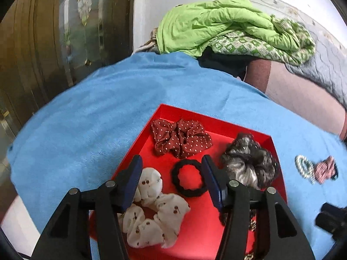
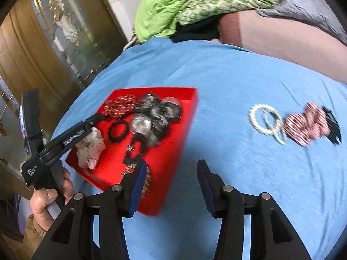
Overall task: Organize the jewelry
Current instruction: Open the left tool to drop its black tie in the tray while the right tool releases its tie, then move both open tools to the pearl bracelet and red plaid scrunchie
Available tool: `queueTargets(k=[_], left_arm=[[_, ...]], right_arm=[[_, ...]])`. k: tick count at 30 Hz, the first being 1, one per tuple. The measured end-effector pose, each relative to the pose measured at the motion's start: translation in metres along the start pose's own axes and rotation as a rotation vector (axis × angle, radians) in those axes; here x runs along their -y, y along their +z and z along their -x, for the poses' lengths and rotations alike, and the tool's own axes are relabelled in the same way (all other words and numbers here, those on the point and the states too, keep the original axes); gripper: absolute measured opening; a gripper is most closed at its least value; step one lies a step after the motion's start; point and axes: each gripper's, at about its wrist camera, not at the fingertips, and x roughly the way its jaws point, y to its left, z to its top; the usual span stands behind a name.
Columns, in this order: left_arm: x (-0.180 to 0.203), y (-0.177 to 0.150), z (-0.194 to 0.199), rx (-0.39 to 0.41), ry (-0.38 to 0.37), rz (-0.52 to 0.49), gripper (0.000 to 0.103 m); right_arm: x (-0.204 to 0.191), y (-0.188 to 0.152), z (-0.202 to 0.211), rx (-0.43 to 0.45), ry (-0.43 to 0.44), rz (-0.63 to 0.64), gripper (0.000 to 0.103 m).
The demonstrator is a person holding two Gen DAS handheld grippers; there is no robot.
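**Both grippers empty, two items left outside the tray**

Left gripper [image 1: 172, 181] hovers over the red tray [image 1: 195, 227], jaws half open, holding nothing. Right gripper [image 2: 171, 186] likewise gapes empty; it should swing right toward the bead rings [image 2: 265, 120] and striped scrunchie [image 2: 305, 124], approaching low. Blue towel [image 2: 216, 75] covers the bed; green quilt [image 2: 173, 2] lies far.

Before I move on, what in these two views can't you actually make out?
- Left wrist view: a leopard-print piece in the red tray is mostly hidden behind the left gripper's finger.
- Right wrist view: motion blur smears the pearl bands, striped scrunchie and a black item behind it; type unclear.
- Right wrist view: a bristly item at the tray's near edge is half covered by the right gripper's finger.
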Motion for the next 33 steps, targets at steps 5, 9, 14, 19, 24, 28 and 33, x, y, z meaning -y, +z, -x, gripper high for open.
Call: queueTargets(k=[5, 9, 14, 19, 24, 28, 33], left_arm=[[0.024, -0.009, 0.017, -0.006, 0.012, -0.09, 0.055], [0.045, -0.018, 0.042, -0.008, -0.016, -0.163, 0.059], [0.071, -0.027, 0.068, -0.014, -0.039, -0.219, 0.062], [0.094, -0.033, 0.085, -0.06, -0.095, -0.232, 0.062], [0.115, -0.039, 0.1, -0.055, -0.097, -0.279, 0.062], [0.129, -0.044, 0.111, -0.05, -0.1, -0.312, 0.062], [0.146, -0.05, 0.121, -0.043, -0.099, -0.364, 0.062]], right_arm=[[0.029, -0.016, 0.021, 0.018, -0.037, -0.041, 0.052], [0.051, -0.027, 0.038, 0.034, -0.07, -0.073, 0.053], [0.082, -0.041, 0.057, 0.047, -0.092, -0.149, 0.053], [0.103, -0.054, 0.077, 0.07, -0.106, -0.189, 0.053], [0.122, -0.066, 0.097, 0.099, -0.117, -0.228, 0.054], [0.141, -0.075, 0.113, 0.12, -0.126, -0.261, 0.054], [0.159, -0.085, 0.128, 0.139, -0.142, -0.293, 0.058]])
